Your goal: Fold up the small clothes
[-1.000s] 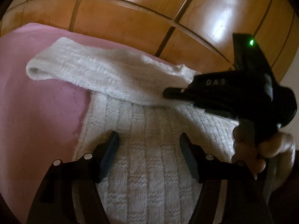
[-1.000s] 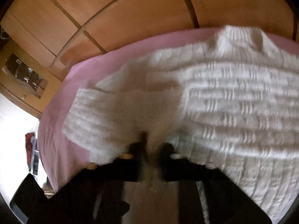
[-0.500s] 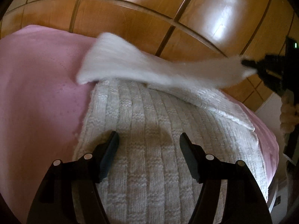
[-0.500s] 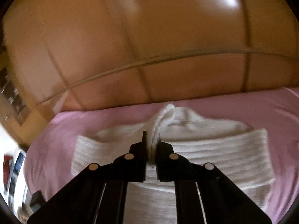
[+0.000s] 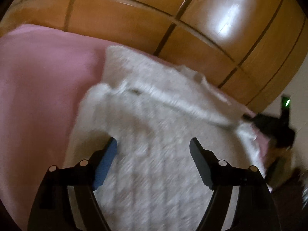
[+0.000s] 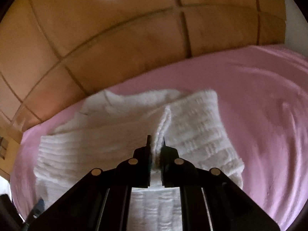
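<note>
A wooden panelled wall (image 5: 134,19) stands behind a bed covered by a pink sheet (image 5: 38,96), and a white knitted sweater (image 5: 154,154) lies spread on that sheet. The step in hand appears to be folding a sleeve across the body of the sweater. The right gripper (image 6: 155,144) is clamped on the end of the sleeve (image 6: 163,123), which rises as a thin pinched ridge between its jaws, with the body of the sweater spread below and to both sides. In the left wrist view this gripper sits at the right edge of the sweater, the sleeve stretched as a blurred band across the upper chest towards it. The left gripper (image 5: 153,148) hangs over the middle of the sweater body; its jaws have just been opening and stand wide, with knit beneath them but nothing pressed between the pads. The next move likely calls for laying the sleeve flat and straight, then releasing it without dragging the body out of shape. The left gripper is placed to steady the body if the cloth shifts
</note>
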Tool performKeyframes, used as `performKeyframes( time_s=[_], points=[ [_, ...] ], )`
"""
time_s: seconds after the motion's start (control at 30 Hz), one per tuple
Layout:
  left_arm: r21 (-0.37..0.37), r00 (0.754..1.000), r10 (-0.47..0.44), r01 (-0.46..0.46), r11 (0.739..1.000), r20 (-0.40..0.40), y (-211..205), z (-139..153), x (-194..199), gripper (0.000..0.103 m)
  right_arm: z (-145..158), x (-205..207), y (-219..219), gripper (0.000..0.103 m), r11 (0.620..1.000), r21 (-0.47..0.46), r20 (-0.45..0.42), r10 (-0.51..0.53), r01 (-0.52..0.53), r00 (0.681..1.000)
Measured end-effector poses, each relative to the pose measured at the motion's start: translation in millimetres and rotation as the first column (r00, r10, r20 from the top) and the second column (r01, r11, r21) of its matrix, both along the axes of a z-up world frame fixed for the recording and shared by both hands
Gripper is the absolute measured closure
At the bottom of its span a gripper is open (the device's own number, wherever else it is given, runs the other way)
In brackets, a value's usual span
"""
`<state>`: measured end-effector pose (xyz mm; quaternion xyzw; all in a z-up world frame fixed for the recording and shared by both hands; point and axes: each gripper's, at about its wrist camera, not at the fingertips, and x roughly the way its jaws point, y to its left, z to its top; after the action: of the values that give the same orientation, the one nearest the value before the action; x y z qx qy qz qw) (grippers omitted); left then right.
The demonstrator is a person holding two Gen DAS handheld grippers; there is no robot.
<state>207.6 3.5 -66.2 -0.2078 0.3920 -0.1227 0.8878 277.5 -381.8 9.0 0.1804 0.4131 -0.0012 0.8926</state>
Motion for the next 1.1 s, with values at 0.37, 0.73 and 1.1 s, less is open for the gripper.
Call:
performKeyframes(
  time_s=[0.37, 0.73, 1.1],
  points=[
    [-0.246, 0.957, 0.259, -0.284, 0.927, -0.13, 68.2, -14.8, 91.6, 0.033, -20.4, -1.1, -8.4, 0.097, 1.0, 0.025, -0.013, 0.006, -0.006, 1.0],
    [-0.04, 0.976, 0.216, -0.217, 0.975, -0.027, 50.2, 13.4, 40.1, 0.043, -9.0, -18.0, -24.7, 0.065, 1.0, -0.009, 0.023, -0.021, 0.022, 1.0],
    [0.127, 0.992, 0.109, -0.116, 0.985, 0.062, -0.7, 35.2, 89.7, 0.033, 2.4, -22.6, 30.1, 0.037, 0.984, -0.14, 0.066, 0.119, -0.108, 0.991]
  ],
)
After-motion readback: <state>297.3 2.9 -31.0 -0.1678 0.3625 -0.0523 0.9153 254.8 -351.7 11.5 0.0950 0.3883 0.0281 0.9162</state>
